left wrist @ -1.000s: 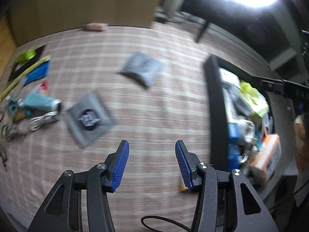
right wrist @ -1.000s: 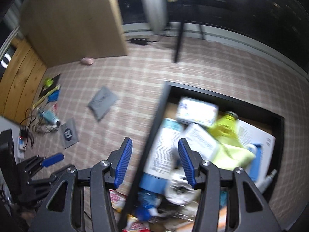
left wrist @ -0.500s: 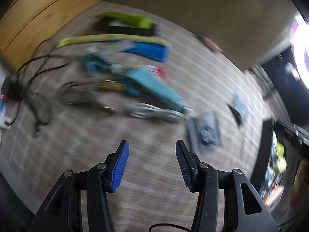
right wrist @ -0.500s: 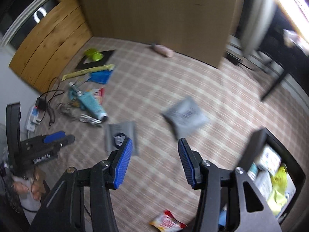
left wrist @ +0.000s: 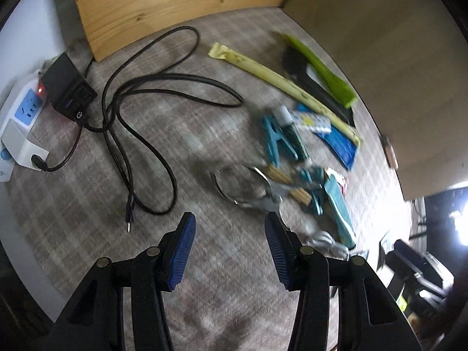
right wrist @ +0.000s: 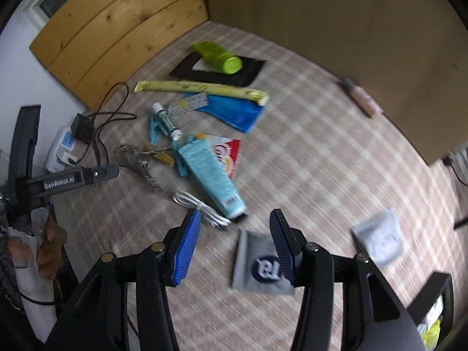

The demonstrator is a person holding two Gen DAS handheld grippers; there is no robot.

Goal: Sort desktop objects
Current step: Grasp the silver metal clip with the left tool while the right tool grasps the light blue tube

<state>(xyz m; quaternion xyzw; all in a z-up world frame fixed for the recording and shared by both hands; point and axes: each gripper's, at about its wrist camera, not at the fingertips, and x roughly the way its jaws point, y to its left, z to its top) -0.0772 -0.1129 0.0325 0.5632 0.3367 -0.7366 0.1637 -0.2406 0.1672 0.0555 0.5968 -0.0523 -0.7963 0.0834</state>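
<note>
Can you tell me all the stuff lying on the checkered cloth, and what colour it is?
Tube: 1, light blue, middle of the pile.
Snack packet: 1, red and white, under the tube.
Coiled cable: 1, white, near end of the tube.
Long wrapper: 1, pale yellow, behind the pile.
Bottle: 1, lime green, on a black pad.
Pouch: 1, blue, beside the wrapper.
Clothes peg: 1, teal, left of the tube.
Sachets: 2, grey, one near, one to the right.
Power cable: black, far left, by a white power strip.
Left gripper: open, empty.
Right gripper: open, empty.
</note>
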